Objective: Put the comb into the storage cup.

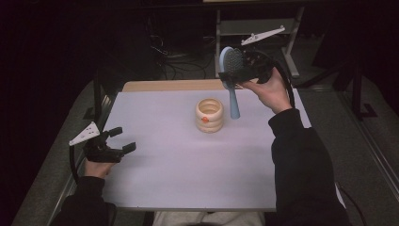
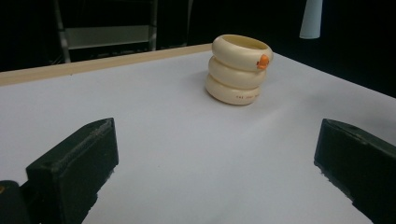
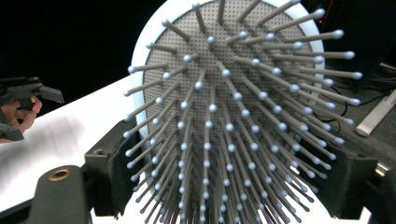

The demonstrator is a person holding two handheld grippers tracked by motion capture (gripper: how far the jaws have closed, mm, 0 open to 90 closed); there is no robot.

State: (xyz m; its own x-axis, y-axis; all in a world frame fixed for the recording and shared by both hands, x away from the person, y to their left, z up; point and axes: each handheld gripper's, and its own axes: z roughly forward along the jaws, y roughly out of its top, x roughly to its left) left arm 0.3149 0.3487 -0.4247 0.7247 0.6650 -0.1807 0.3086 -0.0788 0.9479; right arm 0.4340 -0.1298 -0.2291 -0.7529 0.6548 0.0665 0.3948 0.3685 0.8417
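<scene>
the fingers [image 2: 70, 172] of the left gripper [image 1: 118, 140] stood wide apart with nothing between them, resting low over the near left part of the counter [image 1: 164, 160], the bare white top showing between them in the left gripper view. the person's left hand [image 1: 97, 168] held that gripper just inside the counter's left edge, well apart from everything else.

toward the middle, a little to the far side, sat a cream holder of stacked rings [image 1: 209, 114] with a small orange mark on its side, upright and open at the top; in the left gripper view it [image 2: 239, 70] stood alone on the sheet.

just right of it, lifted above the counter's far edge, a pale blue paddle hairbrush [image 1: 230, 70] hung handle-down, its tip near the holder's rim but not in it. the right gripper [image 1: 237, 75] was clamped across the brush head, one finger [image 3: 109, 168] on each edge of the head, bristles [image 3: 233, 116] facing the camera in the right gripper view.

the step in hand looked like standing the brush in the holder. to do it well, the handle should be brought straight over the opening, kept vertical, lowered slowly so it doesn't tip the light holder, and released only once it rests inside.
</scene>
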